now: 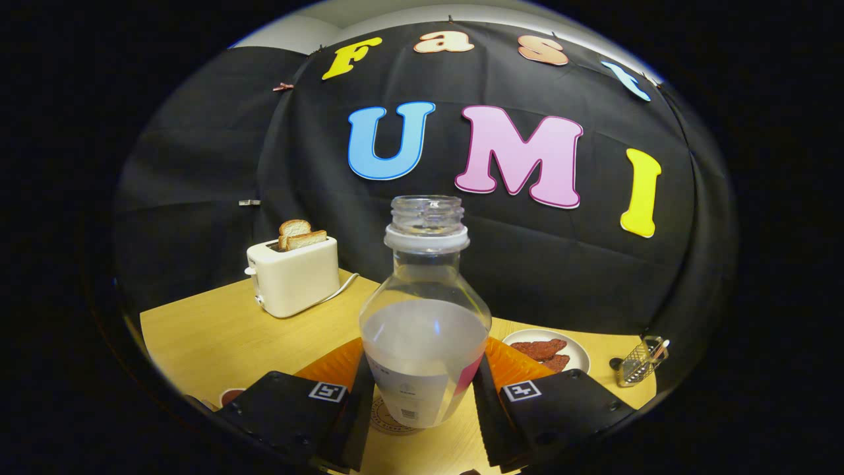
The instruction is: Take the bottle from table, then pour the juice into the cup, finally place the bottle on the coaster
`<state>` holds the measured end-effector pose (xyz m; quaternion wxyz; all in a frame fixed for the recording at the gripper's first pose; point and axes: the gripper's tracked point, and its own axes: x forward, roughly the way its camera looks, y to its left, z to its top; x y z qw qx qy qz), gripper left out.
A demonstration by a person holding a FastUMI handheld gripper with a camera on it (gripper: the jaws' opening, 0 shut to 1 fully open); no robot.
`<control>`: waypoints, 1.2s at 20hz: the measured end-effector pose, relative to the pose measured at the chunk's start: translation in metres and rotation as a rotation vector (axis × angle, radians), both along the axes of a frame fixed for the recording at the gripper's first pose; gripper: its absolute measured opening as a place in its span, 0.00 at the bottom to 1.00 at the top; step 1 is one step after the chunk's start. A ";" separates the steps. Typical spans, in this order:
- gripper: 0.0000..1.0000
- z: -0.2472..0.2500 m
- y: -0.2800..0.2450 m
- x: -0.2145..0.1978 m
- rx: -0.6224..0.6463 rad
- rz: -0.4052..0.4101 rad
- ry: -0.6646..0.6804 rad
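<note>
**Open bottle held over the coaster**

The claw (422,396) grips a clear, uncapped bottle (425,316), upright, half full of pale liquid; its label print is too small to read. A round coaster (389,419) lies beneath. Toaster (293,277) at ten o'clock on the desk (211,336).

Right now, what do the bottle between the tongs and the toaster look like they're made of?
Bottle: clear glossy plastic, probably. The wall behind shows through its neck, the threaded mouth is uncapped, and a pale cloudy liquid fills the lower part. The tongs have both fingers pressed on its sides.
Toaster: smooth cream casing, likely plastic or painted metal, with a soft sheen. Toast stands in its slots.
</note>
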<state>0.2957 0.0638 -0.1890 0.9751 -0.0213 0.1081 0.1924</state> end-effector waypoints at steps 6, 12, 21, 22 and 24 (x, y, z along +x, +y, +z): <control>0.71 -0.053 0.015 0.008 0.067 -0.038 0.042; 0.71 -0.093 0.023 0.014 0.042 -0.055 0.046; 0.77 -0.102 0.021 0.014 0.029 -0.074 0.036; 0.86 -0.100 0.019 0.010 0.025 -0.073 0.039; 0.99 -0.102 0.022 0.008 0.041 -0.063 0.061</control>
